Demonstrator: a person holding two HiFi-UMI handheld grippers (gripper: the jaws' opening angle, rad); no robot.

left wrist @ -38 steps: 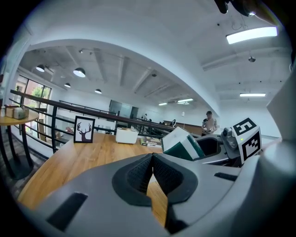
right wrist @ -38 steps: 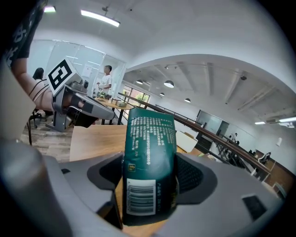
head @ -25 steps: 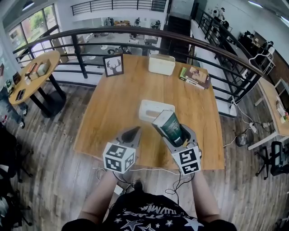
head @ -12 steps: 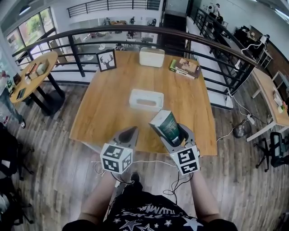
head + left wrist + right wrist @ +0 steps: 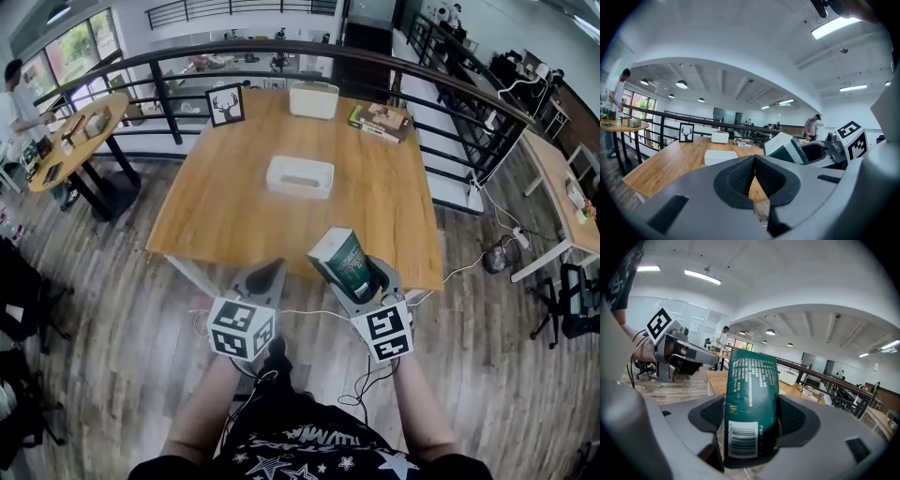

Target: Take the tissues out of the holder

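The wooden table (image 5: pixel 234 216) stands ahead of the person, with both grippers held short of its near edge and over the floor. The white holder (image 5: pixel 300 176) sits on the table, well apart from both grippers. Whether anything remains inside it is too small to tell. The green tissue pack (image 5: pixel 342 262) is out of the holder, upright and slightly tilted, clamped at its lower end between the jaws of the right gripper (image 5: pixel 750 423). The left gripper (image 5: pixel 753 174) has its jaws together at the tips and holds nothing. Judgement: extraction appears complete; only setting the pack down could remain.
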